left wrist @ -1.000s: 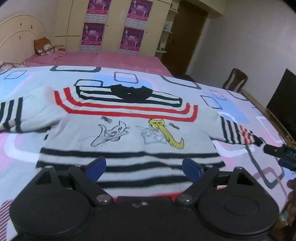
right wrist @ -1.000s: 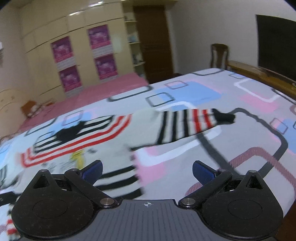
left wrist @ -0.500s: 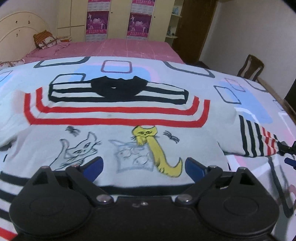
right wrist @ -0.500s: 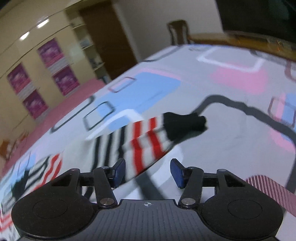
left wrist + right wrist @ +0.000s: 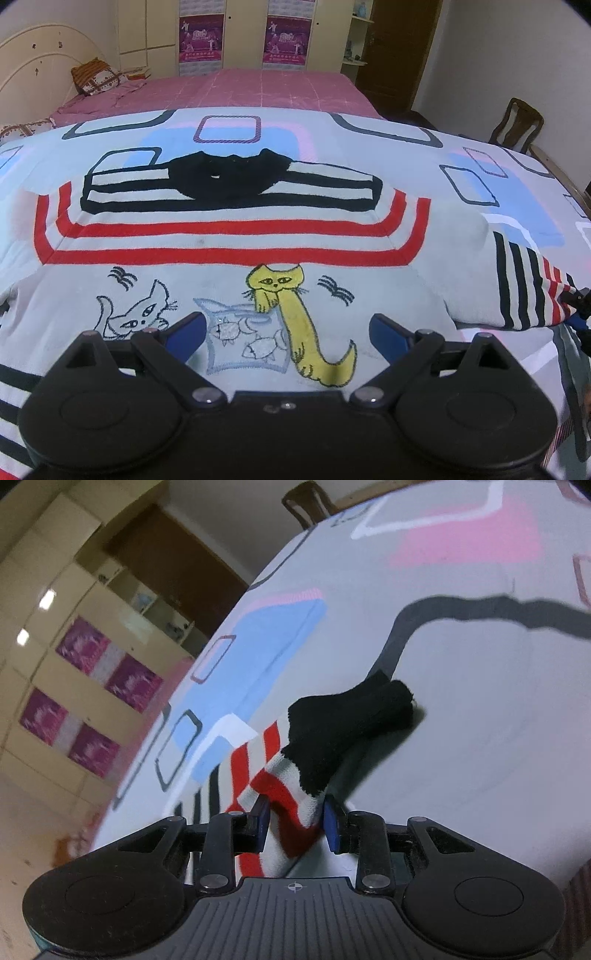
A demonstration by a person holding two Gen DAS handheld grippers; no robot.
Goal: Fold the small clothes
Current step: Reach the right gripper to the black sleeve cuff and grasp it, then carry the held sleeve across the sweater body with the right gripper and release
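A small sweater lies spread flat, front up, on the patterned bedspread of a bed, filling the middle of the left wrist view. Its black collar sits toward the upper centre, red and black stripes ring the chest, and a yellow cat is drawn lower down beside a white cat outline.

The left hand-held gripper hangs over the cat drawings at the bottom of the frame, its blue pads spread wide with nothing between them.

At the right edge of that view the striped sleeve stretches outward. In the right wrist view the same sleeve's red-and-white end lies between the pads of the right hand-held gripper, whose jaws are closing narrowly on it (the fabric bunches between them). The black cuff sticks out beyond the pads toward the frame centre, resting on the bedspread.

A wardrobe with purple posters stands at the top.
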